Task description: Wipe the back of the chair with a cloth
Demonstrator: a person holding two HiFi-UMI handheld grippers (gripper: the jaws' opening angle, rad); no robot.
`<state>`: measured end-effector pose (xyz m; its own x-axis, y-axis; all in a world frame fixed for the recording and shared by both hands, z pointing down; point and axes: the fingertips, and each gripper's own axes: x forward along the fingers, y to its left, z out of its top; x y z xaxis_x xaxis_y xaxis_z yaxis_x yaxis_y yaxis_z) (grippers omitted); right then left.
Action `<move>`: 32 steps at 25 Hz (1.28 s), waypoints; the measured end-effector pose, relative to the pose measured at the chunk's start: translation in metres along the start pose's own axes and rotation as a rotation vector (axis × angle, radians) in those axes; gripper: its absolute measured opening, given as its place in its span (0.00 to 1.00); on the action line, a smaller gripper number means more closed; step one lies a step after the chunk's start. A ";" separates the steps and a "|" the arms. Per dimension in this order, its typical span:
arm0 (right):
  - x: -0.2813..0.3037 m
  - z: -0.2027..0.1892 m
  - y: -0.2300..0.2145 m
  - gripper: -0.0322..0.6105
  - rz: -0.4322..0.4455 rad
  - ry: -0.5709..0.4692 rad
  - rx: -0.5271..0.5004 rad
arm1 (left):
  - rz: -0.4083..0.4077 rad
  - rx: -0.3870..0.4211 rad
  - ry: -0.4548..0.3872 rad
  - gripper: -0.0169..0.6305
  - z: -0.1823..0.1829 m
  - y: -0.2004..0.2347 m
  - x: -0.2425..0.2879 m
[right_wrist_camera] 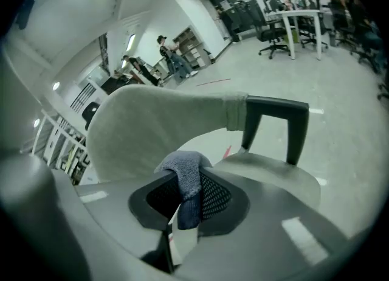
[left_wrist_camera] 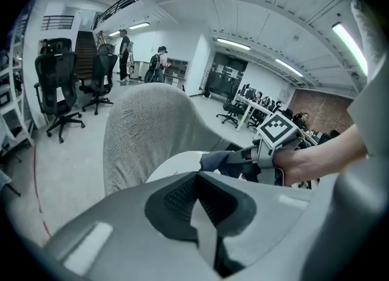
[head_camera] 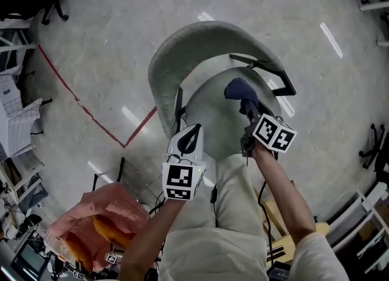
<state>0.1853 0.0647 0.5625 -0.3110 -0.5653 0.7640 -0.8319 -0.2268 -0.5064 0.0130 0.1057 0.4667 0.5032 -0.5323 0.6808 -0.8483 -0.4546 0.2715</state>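
The right gripper [right_wrist_camera: 184,216] was clamped on a blue-grey cloth [right_wrist_camera: 183,173], holding it above the chair's seat [head_camera: 209,115], near the curved grey backrest [head_camera: 182,48] but apart from it. The left gripper [left_wrist_camera: 205,216] hung over the seat's near left side, jaws pressed together on nothing.

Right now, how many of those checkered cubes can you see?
2. One cube on the left gripper, at the front of the seat; the other cube on the right gripper, which grips the cloth. None seems hidden.
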 end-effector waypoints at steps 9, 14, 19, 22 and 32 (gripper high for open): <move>0.042 -0.081 0.039 0.17 0.038 0.188 -0.269 | 0.043 -0.062 0.013 0.03 -0.022 0.025 -0.026; 0.064 -0.119 0.072 0.17 0.109 0.281 -0.318 | 0.109 -0.062 -0.008 0.03 -0.027 0.047 -0.037; 0.085 -0.159 0.101 0.17 0.210 0.394 -0.375 | 0.151 -0.082 0.002 0.03 -0.037 0.068 -0.042; 0.089 -0.180 0.109 0.17 0.220 0.458 -0.404 | 0.155 -0.083 0.014 0.03 -0.042 0.078 -0.046; 0.106 -0.205 0.134 0.17 0.296 0.555 -0.143 | 0.142 -0.077 0.001 0.03 -0.033 0.085 -0.043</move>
<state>-0.0531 0.1370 0.6577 -0.6959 -0.0844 0.7131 -0.7160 0.0057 -0.6981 -0.0858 0.1138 0.4828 0.3767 -0.5863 0.7172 -0.9212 -0.3182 0.2237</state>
